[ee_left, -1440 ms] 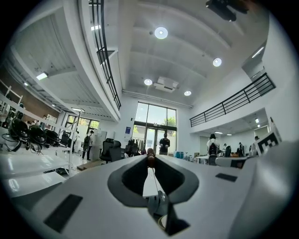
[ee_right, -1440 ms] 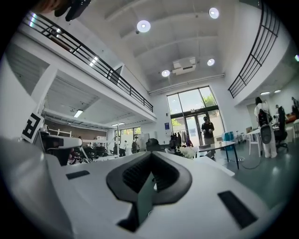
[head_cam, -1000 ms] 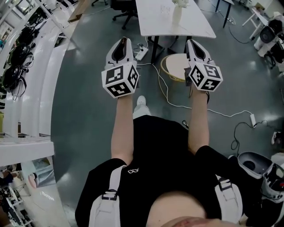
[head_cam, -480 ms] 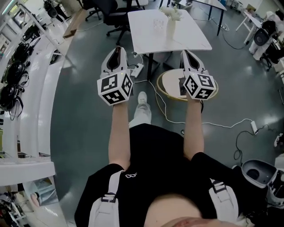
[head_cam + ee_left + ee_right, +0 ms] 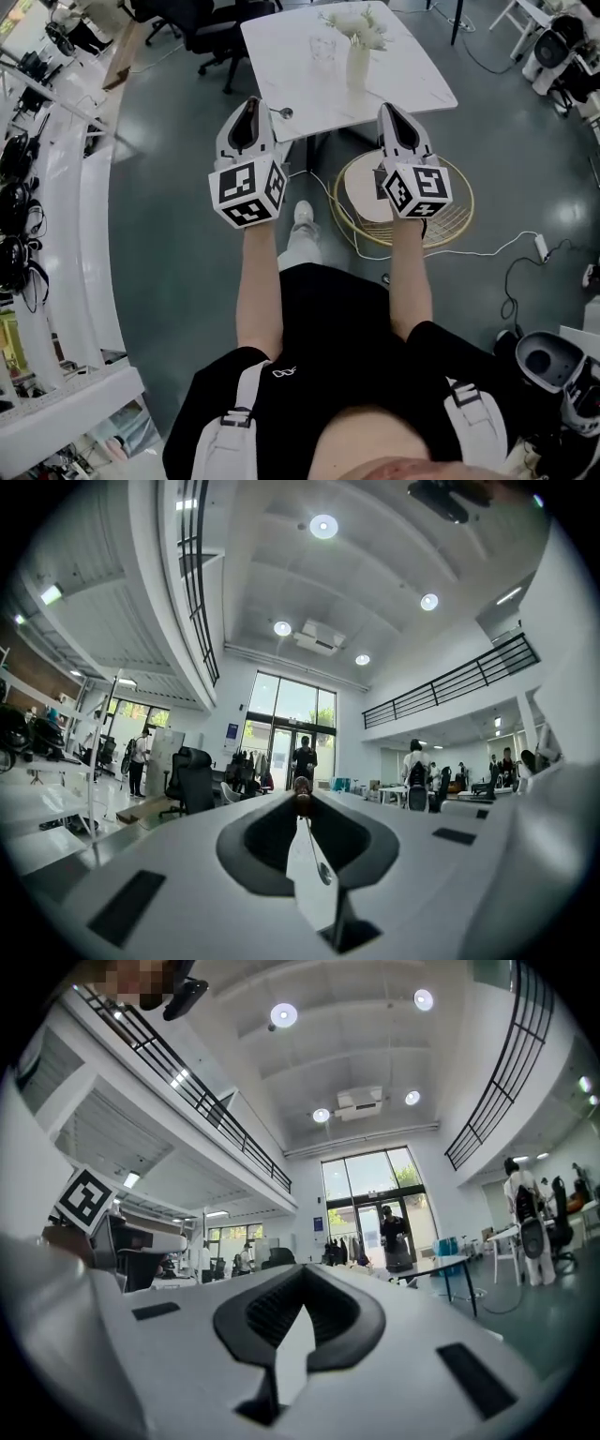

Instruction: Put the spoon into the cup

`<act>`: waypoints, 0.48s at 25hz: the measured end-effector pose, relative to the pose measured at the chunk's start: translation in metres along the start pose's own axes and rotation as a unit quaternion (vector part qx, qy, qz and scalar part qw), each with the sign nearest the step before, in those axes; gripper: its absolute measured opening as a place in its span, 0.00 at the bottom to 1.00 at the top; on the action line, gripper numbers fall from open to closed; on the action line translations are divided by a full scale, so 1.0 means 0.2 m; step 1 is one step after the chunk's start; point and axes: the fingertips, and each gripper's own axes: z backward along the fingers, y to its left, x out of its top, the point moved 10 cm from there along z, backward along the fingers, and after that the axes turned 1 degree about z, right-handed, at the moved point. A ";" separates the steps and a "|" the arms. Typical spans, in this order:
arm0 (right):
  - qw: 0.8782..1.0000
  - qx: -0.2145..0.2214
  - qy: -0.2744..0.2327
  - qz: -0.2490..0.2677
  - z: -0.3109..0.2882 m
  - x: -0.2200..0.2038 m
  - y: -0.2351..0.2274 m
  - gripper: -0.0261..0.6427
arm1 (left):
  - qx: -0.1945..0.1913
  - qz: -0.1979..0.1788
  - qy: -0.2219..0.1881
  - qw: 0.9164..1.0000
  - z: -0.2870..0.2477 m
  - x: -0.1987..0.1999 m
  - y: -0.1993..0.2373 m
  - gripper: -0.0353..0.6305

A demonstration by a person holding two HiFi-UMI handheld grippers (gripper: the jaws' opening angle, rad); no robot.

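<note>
A small metal spoon (image 5: pixel 280 112) lies on the near left part of the white table (image 5: pixel 403 75); it also shows through the gap below the jaws in the left gripper view (image 5: pixel 322 869). A clear glass cup (image 5: pixel 322 47) stands farther back on the table. My left gripper (image 5: pixel 251 101) hovers at the table's near edge just left of the spoon, its jaw tips together (image 5: pixel 302 797) and nothing held. My right gripper (image 5: pixel 388 109) is at the near right edge, tips also together (image 5: pixel 305 1271), with nothing between them.
A white vase of flowers (image 5: pixel 357 61) stands right beside the cup. A round stool in a gold wire frame (image 5: pixel 361 192) sits under the right gripper. Cables (image 5: pixel 487 248) trail over the floor. A black office chair (image 5: pixel 211 37) is at the table's far left.
Both grippers have travelled forward with the person to the table's near edge. The table now fills more of the view, and the spoon has come into sight.
</note>
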 end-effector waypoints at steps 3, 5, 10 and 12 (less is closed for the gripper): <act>0.999 -0.045 -0.003 0.001 -0.19 -0.08 -0.05 0.05 | -0.004 0.004 0.024 1.000 -0.26 -0.05 0.10 0.14; 0.998 -0.064 -0.003 -0.012 -0.32 -0.12 -0.08 0.05 | -0.005 0.004 0.038 0.999 -0.41 -0.07 0.19 0.14; 0.997 -0.073 0.016 -0.029 -0.68 -0.23 -0.17 0.05 | -0.026 0.014 0.066 0.997 -0.81 -0.14 0.33 0.14; 0.997 -0.064 0.033 -0.012 -0.84 -0.28 -0.19 0.05 | -0.031 0.020 0.073 0.997 -0.97 -0.17 0.38 0.14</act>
